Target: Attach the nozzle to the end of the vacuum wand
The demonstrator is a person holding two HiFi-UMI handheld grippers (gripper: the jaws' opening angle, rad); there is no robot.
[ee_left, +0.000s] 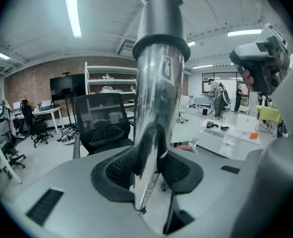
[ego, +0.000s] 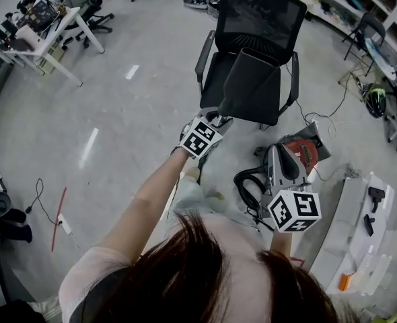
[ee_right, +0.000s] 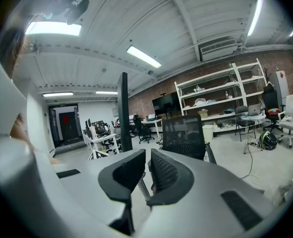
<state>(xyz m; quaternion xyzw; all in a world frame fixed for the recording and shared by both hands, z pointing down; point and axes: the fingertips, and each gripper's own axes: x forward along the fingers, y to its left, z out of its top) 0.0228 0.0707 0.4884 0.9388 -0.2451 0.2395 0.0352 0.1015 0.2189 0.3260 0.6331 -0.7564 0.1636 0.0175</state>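
Between the left gripper's [ee_left: 147,170] fingers [ee_left: 117,168] the vacuum wand [ee_left: 159,98] sits clamped; the right gripper's [ee_right: 147,165] stand slightly apart, empty

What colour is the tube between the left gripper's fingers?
Shiny silver tube; best in left gripper view.

- Straight ahead of you the office chair [ego: 259,19] blocks the way, and the wand [ego: 252,86] rises in front of its seat, clamped in your left gripper [ee_left: 147,170].
- Your right gripper [ee_right: 147,171] offers only a slim slot between its jaws, with nothing in it.
- Close by your right gripper, the vacuum body [ego: 287,161] and its looped hose [ego: 245,187] crowd the space low down.
- To your right, the white table [ego: 360,221] hems you in.
- Over on your left, the floor [ego: 118,113] lies wide open, well apart from the desk [ego: 50,29].
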